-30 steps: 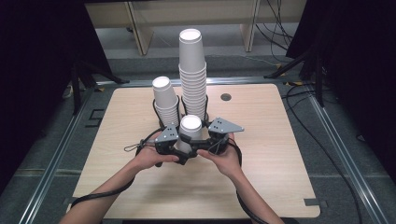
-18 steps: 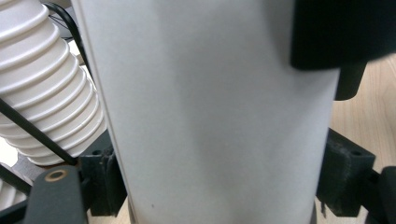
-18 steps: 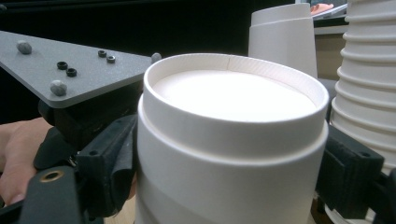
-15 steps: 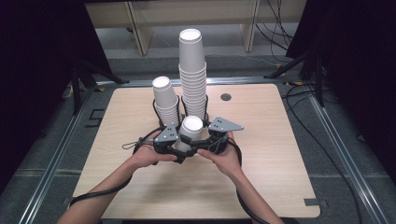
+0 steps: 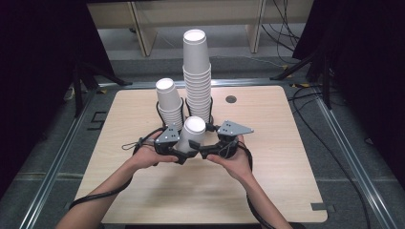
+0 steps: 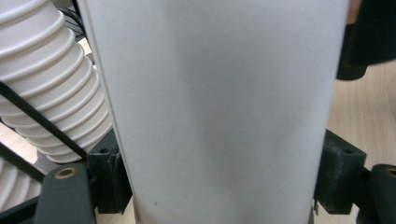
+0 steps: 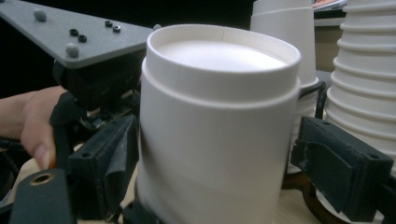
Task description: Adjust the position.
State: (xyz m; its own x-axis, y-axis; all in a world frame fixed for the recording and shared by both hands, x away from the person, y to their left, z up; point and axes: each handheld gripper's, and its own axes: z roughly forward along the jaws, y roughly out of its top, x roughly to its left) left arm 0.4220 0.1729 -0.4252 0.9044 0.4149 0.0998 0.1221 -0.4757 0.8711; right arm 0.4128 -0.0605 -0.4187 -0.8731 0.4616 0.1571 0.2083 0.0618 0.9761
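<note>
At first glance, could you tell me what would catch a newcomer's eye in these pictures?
The tall stack of white paper cups towers at the table's far middle, with a shorter stack just to its left. In front of them, the left gripper and right gripper meet around a single upside-down cup.

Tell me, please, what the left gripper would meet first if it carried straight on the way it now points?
The upside-down paper cup already between its jaws; the left gripper would push straight into that. The shorter cup stack lies off to one side of that line. Whether the pads already press the cup is unclear.
</note>
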